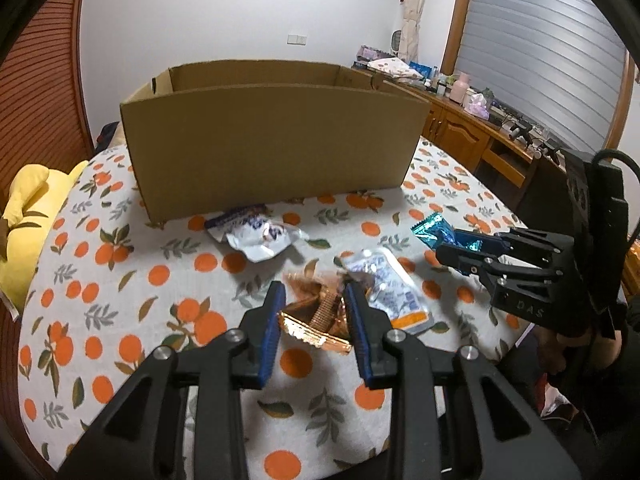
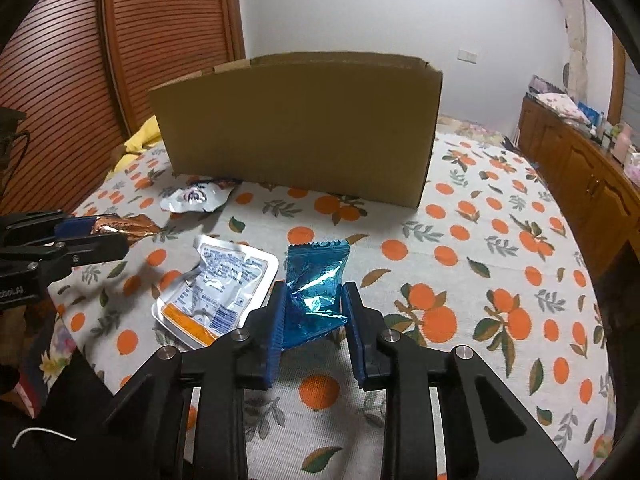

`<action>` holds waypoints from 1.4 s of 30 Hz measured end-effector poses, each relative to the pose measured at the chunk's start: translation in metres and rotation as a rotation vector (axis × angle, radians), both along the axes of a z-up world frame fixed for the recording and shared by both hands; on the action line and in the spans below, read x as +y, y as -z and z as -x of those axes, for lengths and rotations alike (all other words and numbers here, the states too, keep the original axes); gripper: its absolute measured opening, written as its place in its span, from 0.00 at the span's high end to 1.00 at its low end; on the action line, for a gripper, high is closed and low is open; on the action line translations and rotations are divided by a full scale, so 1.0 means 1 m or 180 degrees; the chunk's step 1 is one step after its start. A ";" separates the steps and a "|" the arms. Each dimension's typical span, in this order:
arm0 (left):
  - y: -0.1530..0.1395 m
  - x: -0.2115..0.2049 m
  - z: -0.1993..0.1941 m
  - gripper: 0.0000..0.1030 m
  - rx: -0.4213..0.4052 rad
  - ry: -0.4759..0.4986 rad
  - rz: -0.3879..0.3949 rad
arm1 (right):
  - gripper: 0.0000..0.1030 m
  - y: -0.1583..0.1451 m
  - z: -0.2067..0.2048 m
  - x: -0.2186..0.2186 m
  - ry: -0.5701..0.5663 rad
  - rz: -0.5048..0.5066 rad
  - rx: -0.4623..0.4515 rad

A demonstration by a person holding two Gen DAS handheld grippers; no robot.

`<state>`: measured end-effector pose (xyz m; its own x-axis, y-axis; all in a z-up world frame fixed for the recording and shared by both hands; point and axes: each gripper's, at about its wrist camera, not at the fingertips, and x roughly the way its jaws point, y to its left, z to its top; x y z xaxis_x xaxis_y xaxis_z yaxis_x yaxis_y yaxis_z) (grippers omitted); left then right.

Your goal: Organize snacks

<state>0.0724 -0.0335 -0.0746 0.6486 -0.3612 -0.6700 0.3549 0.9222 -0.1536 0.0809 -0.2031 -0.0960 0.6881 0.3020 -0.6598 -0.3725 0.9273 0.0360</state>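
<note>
The snacks are thin foil packets, light and crinkly, probably slippery, so the flat sealed edge seems the best place to take. The left gripper (image 1: 316, 312) pinches a copper packet (image 1: 316, 320) just above the tablecloth (image 1: 120, 320). The right gripper (image 2: 314, 316) pinches a blue packet (image 2: 314, 280) (its foil already crumpled), before the cardboard box (image 2: 296, 128).

Big open brown cardboard box (image 1: 272, 140) at the far side, shiny copper foil snack pack (image 1: 316, 320) lifted near, crinkly blue foil snack pack (image 2: 314, 284) lifted right, two white plastic snack bags (image 1: 256, 232) (image 2: 216, 284) lying flat between
</note>
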 end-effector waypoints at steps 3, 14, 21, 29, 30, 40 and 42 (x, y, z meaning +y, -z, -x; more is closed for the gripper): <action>-0.007 0.000 -0.004 0.71 -0.0048 0.0001 0.0006 | 0.75 -0.008 0.002 -0.001 0.0005 -0.0020 -0.0045; -0.016 0.005 -0.014 0.83 -0.0096 -0.0010 -0.0033 | 0.75 -0.021 0.003 -0.006 0.0029 -0.0017 -0.0143; -0.014 0.011 -0.016 0.97 -0.0078 -0.0029 -0.0078 | 0.75 -0.023 0.002 -0.008 0.0029 -0.0040 -0.0168; -0.021 0.015 -0.016 1.00 -0.0139 -0.0029 -0.0066 | 0.75 -0.025 0.003 -0.005 0.0009 -0.0050 -0.0177; -0.022 0.017 -0.016 1.00 -0.0140 -0.0032 -0.0052 | 0.75 -0.026 0.003 -0.005 0.0004 -0.0051 -0.0179; 0.015 0.015 -0.010 0.57 0.0329 -0.0002 -0.0120 | 0.74 -0.022 0.003 0.001 -0.0038 -0.0079 -0.0127; 0.027 0.011 -0.012 0.57 0.0475 0.0029 -0.0114 | 0.74 -0.022 0.003 0.002 -0.0044 -0.0074 -0.0126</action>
